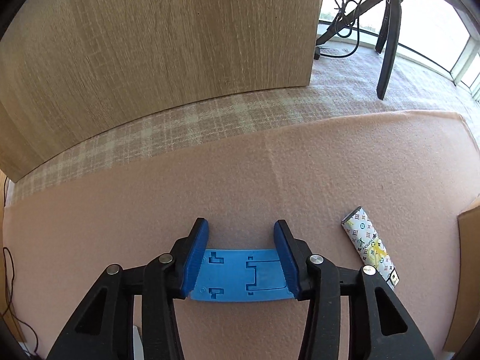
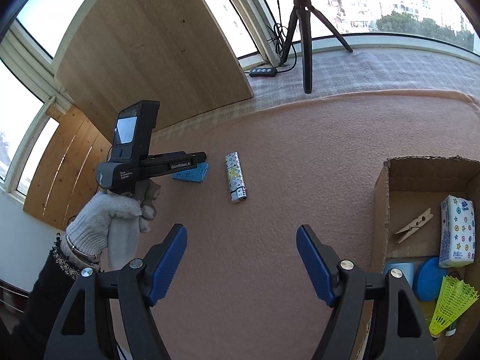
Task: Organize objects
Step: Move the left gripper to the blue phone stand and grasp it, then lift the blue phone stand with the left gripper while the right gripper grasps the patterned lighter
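The left gripper (image 1: 241, 234) is closing its blue pads (image 1: 196, 258) on either side of a flat blue plastic piece (image 1: 240, 279), which is lying on the pink cloth (image 1: 180, 186); both pads are pressing against the piece's short ends. Seen from the right wrist camera, the same gripper (image 2: 201, 162) is reaching low over the piece (image 2: 192, 175), gripped by a white-gloved left hand (image 2: 114, 210). The right gripper (image 2: 241, 255) is hanging above bare cloth (image 2: 270, 138) with its jaws spread wide and nothing between them.

Just to the right of the blue piece, a patterned lighter (image 1: 370, 247) is lying flat on the cloth (its black end pointing toward the camera), apart from the piece; the right view is showing it (image 2: 236, 177) too. Farther right, an open cardboard box (image 2: 381, 192) is sitting on the cloth, holding a wooden clothespin (image 2: 415, 225), a tissue pack (image 2: 457, 231), a blue round lid (image 2: 429, 279) and a yellow-green shuttlecock (image 2: 453, 304).

Beyond the cloth, a wooden panel (image 1: 165, 45) is standing upright, and a black tripod (image 1: 387, 39) is standing by the window
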Demonstrator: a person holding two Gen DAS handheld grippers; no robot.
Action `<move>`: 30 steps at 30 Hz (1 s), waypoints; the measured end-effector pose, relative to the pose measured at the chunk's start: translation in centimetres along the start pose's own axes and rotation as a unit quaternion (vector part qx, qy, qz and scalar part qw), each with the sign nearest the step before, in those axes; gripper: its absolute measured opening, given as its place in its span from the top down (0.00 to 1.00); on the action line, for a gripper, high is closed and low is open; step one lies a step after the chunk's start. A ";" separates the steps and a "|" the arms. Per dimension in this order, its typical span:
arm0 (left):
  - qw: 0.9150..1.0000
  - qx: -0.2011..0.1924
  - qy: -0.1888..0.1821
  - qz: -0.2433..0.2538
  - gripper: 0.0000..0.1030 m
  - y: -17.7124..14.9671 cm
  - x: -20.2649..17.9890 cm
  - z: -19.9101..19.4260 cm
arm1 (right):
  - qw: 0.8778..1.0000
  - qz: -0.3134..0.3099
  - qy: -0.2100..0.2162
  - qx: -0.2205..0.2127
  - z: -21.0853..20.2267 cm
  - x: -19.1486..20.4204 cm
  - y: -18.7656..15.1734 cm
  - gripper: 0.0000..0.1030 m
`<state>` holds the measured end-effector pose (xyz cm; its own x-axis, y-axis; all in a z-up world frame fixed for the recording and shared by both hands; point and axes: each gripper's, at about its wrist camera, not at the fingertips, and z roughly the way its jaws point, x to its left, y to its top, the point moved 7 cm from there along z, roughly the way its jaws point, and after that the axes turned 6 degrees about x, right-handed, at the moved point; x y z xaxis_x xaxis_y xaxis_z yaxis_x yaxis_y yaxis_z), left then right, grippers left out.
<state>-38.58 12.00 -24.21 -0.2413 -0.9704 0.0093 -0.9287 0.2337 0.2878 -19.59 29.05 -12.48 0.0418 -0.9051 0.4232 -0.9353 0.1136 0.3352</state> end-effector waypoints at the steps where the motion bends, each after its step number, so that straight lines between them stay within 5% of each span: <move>1: 1.000 0.000 -0.006 0.002 0.52 -0.3 -0.2 -0.1 | 1.000 -0.002 0.000 0.001 0.3 0.2 0.1 0.30; 17: 0.996 -0.013 -0.055 0.066 0.54 -6.2 -4.5 -2.5 | 0.999 -0.024 -0.022 0.040 7.4 1.8 2.9 0.30; 20: 0.997 -0.018 -0.065 0.028 0.53 -7.0 -2.5 -4.5 | 0.998 -0.025 -0.023 0.050 8.8 1.9 3.8 0.30; 24: 0.996 -0.035 -0.075 -0.041 0.39 -7.4 0.1 -6.6 | 0.997 -0.019 -0.022 0.066 10.5 1.8 4.9 0.30; 30: 0.990 -0.017 -0.086 -0.115 0.38 -8.3 1.8 -6.6 | 0.996 -0.023 -0.039 0.077 12.4 1.8 6.5 0.30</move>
<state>-29.44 7.90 -20.22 -0.0719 -0.9723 -0.2224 -0.9556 0.0032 0.2947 -29.94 23.08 -19.92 0.0648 -0.9378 0.3412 -0.9758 0.0120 0.2184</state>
